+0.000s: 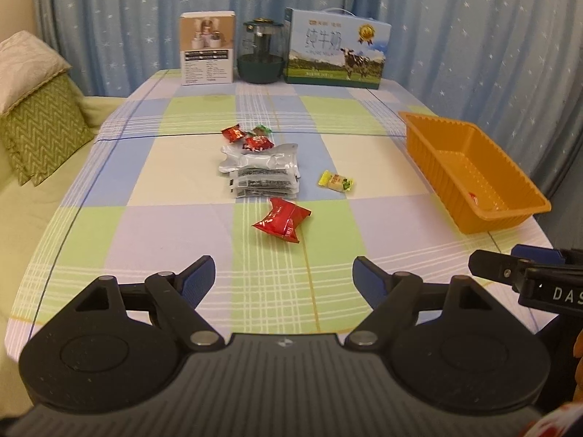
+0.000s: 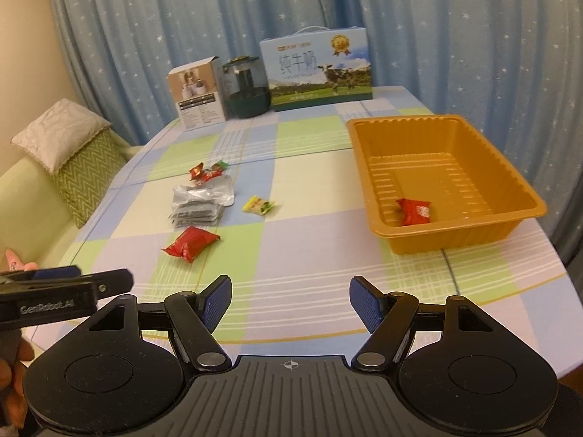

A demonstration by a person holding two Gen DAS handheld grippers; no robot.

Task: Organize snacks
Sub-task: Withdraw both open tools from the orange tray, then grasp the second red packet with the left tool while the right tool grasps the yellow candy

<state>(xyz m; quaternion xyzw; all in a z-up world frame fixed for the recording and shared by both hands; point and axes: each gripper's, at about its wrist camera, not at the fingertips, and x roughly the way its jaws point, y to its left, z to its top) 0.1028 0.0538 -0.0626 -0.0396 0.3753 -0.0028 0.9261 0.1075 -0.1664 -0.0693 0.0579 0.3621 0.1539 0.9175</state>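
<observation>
In the ribbed orange tray [image 2: 470,233], one crinkly red packet [image 2: 414,211].

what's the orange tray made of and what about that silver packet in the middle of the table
Orange tray: probably thin moulded plastic, judging by its ribbed walls and slight sheen. Silver packet: looks like crinkled metallic foil or foil-lined film, since it creases and reflects light.

Bare tablecloth [image 1: 153,233] lies open along the near edge and between the snack cluster [image 1: 260,167] and the orange tray [image 1: 473,171] on the right. Boxes [image 1: 335,51] and a jar [image 1: 260,52] block the far edge.
</observation>
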